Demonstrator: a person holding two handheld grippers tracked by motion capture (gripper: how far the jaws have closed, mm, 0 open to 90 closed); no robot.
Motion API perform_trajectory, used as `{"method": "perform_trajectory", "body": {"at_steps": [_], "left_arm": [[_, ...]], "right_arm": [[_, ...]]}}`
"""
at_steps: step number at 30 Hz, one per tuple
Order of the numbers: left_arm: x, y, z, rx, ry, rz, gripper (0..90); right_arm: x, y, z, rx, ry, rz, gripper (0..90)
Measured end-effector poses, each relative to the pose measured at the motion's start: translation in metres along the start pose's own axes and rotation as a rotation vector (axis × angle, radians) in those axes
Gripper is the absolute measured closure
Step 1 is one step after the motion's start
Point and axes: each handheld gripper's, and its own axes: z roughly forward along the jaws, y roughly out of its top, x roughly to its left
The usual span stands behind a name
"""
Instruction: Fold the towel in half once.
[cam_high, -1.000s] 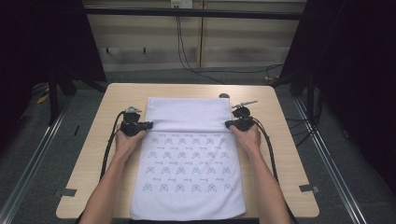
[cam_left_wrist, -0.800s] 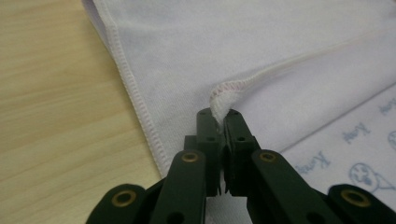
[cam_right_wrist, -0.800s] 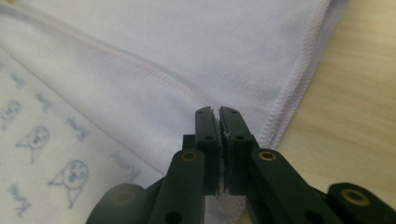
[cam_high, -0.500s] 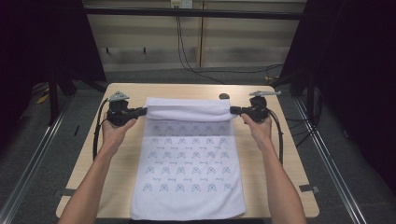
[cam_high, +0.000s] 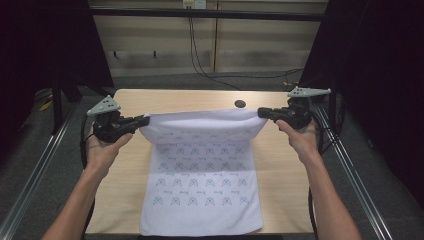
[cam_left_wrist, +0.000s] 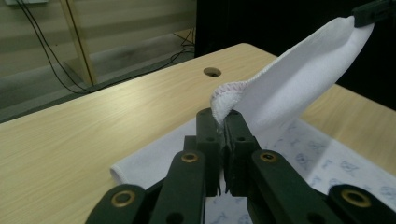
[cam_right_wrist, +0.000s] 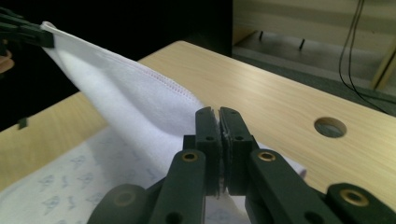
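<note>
A white towel (cam_high: 200, 175) with a blue printed pattern lies down the middle of the wooden table (cam_high: 120, 200), its near edge at the table's front. My left gripper (cam_high: 144, 120) is shut on the towel's far left corner (cam_left_wrist: 223, 103) and my right gripper (cam_high: 261, 112) is shut on the far right corner (cam_right_wrist: 205, 109). Both corners hang above the table, so the far edge (cam_high: 200, 116) stretches between the jaws and the plain white underside (cam_left_wrist: 299, 79) shows. In each gripper view the other gripper pinches the opposite corner farther off.
A round cable hole (cam_high: 240, 103) sits in the table near its far edge. Metal frame rails (cam_high: 30, 175) run along both sides of the table, with dark floor beyond. Cables (cam_high: 200, 55) hang at the back wall.
Both grippers have risen and spread apart, lifting the towel's far edge off the table. The folded far part has come up and now hangs taut between them.
</note>
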Motion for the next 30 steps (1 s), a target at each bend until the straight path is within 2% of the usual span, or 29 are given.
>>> {"method": "perform_trajectory", "body": {"at_steps": [3,5,7,8,10,11,14,15,16,18,20,21,23,24,25,27,29,30], "left_arm": [[-0.006,0.000,-0.015,-0.015,-0.005,-0.007,86.8],[-0.011,-0.002,-0.026,-0.047,-0.023,-0.019,86.8],[-0.021,-0.004,-0.037,-0.085,-0.006,-0.006,86.9],[-0.026,-0.006,-0.041,-0.091,-0.014,0.005,86.9],[-0.030,-0.012,-0.043,-0.064,-0.018,0.014,86.9],[-0.030,-0.018,-0.043,-0.051,-0.020,0.004,86.9],[-0.032,-0.039,-0.036,-0.014,-0.052,-0.021,86.9],[-0.034,-0.047,-0.035,0.010,-0.061,-0.004,86.8],[-0.037,-0.058,-0.034,0.029,-0.078,-0.004,86.8],[-0.043,-0.068,-0.036,0.043,-0.103,-0.011,86.7],[-0.052,-0.074,-0.040,0.050,-0.088,0.020,86.7],[-0.055,-0.079,-0.041,0.069,-0.087,0.028,86.7],[-0.056,-0.090,-0.038,0.096,-0.101,0.002,86.6],[-0.057,-0.095,-0.036,0.109,-0.103,0.004,86.5],[-0.059,-0.105,-0.033,0.134,-0.106,0.002,86.4],[-0.061,-0.118,-0.031,0.144,-0.129,-0.017,86.3],[-0.066,-0.130,-0.033,0.174,-0.131,0.001,85.0],[-0.071,-0.135,-0.038,0.174,-0.155,0.024,84.9]], "right_arm": [[0.013,0.005,-0.011,-0.021,0.022,-0.028,87.6],[0.024,0.009,-0.021,-0.044,0.039,-0.054,87.6],[0.033,0.011,-0.031,-0.077,0.051,-0.071,87.6],[0.038,0.010,-0.037,-0.094,0.062,-0.078,87.6],[0.046,0.006,-0.043,-0.105,0.067,-0.088,87.6],[0.049,0.001,-0.045,-0.095,0.070,-0.092,87.6],[0.053,-0.020,-0.045,-0.053,0.087,-0.081,87.6],[0.054,-0.029,-0.045,-0.035,0.090,-0.076,87.6],[0.056,-0.038,-0.046,-0.012,0.097,-0.073,87.6],[0.060,-0.055,-0.051,0.030,0.102,-0.069,87.6],[0.068,-0.068,-0.058,0.060,0.114,-0.066,87.6],[0.071,-0.072,-0.060,0.062,0.115,-0.065,87.5],[0.080,-0.088,-0.057,0.124,0.113,-0.076,87.5],[0.080,-0.098,-0.054,0.138,0.122,-0.077,87.5],[0.079,-0.107,-0.051,0.145,0.137,-0.057,87.5],[0.076,-0.133,-0.040,0.195,0.162,-0.014,87.4],[0.077,-0.150,-0.035,0.254,0.188,0.007,87.3],[0.080,-0.155,-0.035,0.288,0.186,-0.011,87.2]]}}
